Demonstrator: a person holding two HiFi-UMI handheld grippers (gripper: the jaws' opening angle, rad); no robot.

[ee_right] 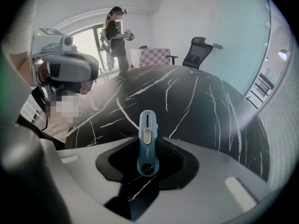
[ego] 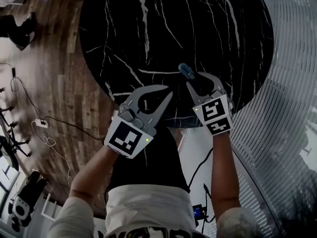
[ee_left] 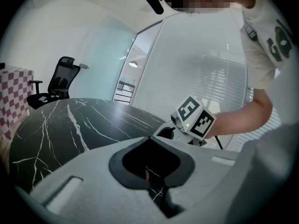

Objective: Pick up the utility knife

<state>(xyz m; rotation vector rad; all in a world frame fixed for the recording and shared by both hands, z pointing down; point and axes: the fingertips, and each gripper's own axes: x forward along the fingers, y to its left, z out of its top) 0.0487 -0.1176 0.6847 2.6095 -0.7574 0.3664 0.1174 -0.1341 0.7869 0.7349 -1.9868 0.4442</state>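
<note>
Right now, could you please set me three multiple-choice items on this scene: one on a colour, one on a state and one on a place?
1. The utility knife is: A red; B blue; C yellow.
2. The left gripper has its jaws: A together and empty; B clamped on the knife; C spread wide.
3. The knife sits: A under the left gripper; B between the jaws of the right gripper; C beside the left gripper's marker cube.

Answers:
1 B: its body shows blue in the right gripper view.
2 A: the left gripper view shows the tips meeting, with only the table seen through the opening.
3 B: the right gripper view shows that gripper's tips flanking the knife with no gap.
</note>
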